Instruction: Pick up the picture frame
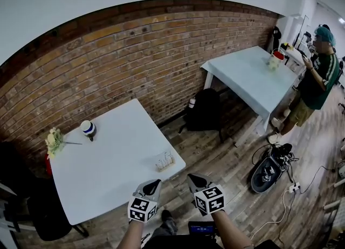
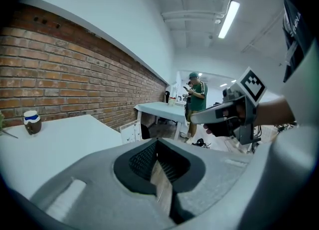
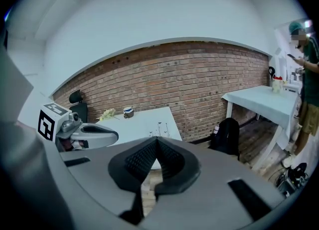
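Note:
The picture frame [image 1: 164,160] is a small clear stand with thin dark flower drawings. It stands upright near the right corner of the white table [image 1: 113,172]. It also shows in the left gripper view [image 2: 130,131] and the right gripper view [image 3: 157,129]. My left gripper [image 1: 152,184] hovers just off the table's near edge, below the frame, shut and empty. My right gripper [image 1: 195,179] is beside it over the wooden floor, also shut with nothing in it. In their own views the left gripper [image 2: 156,142] and the right gripper [image 3: 156,142] show their jaws pressed together.
A blue-and-white mug [image 1: 88,128] and a small bunch of flowers [image 1: 54,140] sit at the table's far left. A black backpack [image 1: 205,109] leans by the brick wall. A second table [image 1: 253,75], a standing person [image 1: 318,75] and a bag with cables [image 1: 268,172] are to the right.

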